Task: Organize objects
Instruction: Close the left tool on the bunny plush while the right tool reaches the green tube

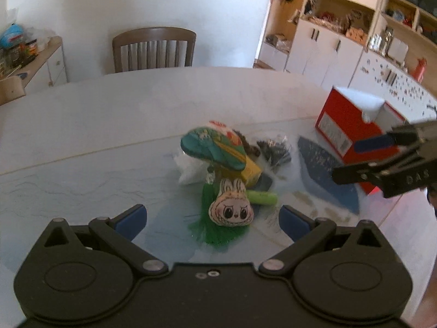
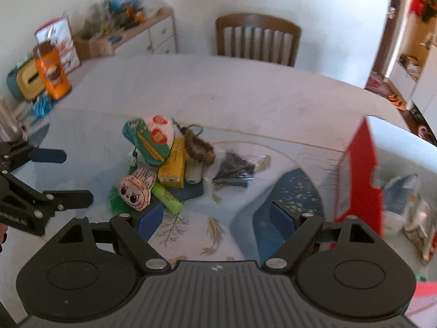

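Note:
A small pile lies mid-table: a teal pouch (image 1: 210,147) (image 2: 144,139), a yellow box (image 1: 250,170) (image 2: 173,166), a rabbit-face plush (image 1: 232,205) (image 2: 136,188) on green fringe, a green tube (image 1: 262,198) (image 2: 168,198), a brown beaded piece (image 2: 198,146) and a black item in a clear bag (image 1: 274,150) (image 2: 235,169). My left gripper (image 1: 213,218) (image 2: 62,177) is open just short of the plush, holding nothing. My right gripper (image 2: 215,218) (image 1: 360,158) is open and empty, between the pile and an open red box (image 1: 347,125) (image 2: 357,175).
The white table (image 1: 109,136) has a blue patterned patch (image 2: 295,191) beside the red box. A wooden chair (image 1: 154,49) (image 2: 258,39) stands at the far edge. An orange bottle (image 2: 52,73) and clutter sit far left; cupboards (image 1: 341,27) line the right wall.

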Action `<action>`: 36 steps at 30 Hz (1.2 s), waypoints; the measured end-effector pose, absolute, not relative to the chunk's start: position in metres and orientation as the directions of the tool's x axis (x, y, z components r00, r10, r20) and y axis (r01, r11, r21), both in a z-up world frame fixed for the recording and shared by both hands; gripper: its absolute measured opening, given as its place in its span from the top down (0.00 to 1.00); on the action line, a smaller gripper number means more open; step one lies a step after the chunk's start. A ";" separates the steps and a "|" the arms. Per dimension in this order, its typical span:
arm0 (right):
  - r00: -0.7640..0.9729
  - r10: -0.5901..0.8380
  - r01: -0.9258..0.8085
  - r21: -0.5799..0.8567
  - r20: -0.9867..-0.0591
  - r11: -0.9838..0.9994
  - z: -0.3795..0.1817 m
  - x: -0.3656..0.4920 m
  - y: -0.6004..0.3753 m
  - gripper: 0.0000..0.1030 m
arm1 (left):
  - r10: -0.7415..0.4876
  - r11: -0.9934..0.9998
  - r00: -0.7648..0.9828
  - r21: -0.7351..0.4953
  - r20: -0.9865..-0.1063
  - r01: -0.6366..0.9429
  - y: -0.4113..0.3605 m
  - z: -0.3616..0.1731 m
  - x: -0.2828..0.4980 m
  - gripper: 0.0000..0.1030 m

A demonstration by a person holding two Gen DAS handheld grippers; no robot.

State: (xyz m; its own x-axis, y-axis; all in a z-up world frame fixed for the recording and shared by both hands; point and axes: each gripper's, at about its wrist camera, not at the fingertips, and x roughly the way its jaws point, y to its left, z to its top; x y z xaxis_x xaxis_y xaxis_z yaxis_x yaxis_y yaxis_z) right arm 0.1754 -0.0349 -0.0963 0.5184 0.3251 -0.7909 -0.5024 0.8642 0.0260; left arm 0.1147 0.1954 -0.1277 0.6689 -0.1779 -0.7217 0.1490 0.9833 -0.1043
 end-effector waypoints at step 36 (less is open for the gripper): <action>0.293 0.368 -0.680 0.079 -0.882 0.729 -0.162 0.221 0.045 0.65 | -0.074 0.953 0.681 0.149 -0.729 0.263 0.145 -0.179 0.129 0.50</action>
State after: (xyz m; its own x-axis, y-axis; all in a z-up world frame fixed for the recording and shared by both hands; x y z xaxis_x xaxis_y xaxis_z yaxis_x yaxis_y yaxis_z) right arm 0.2209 0.0445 -0.1624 0.2926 0.3684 -0.8824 -0.6802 0.7288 0.0787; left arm 0.1294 0.1445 -0.1789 0.6806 -0.0736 -0.7289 0.2628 0.9533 0.1491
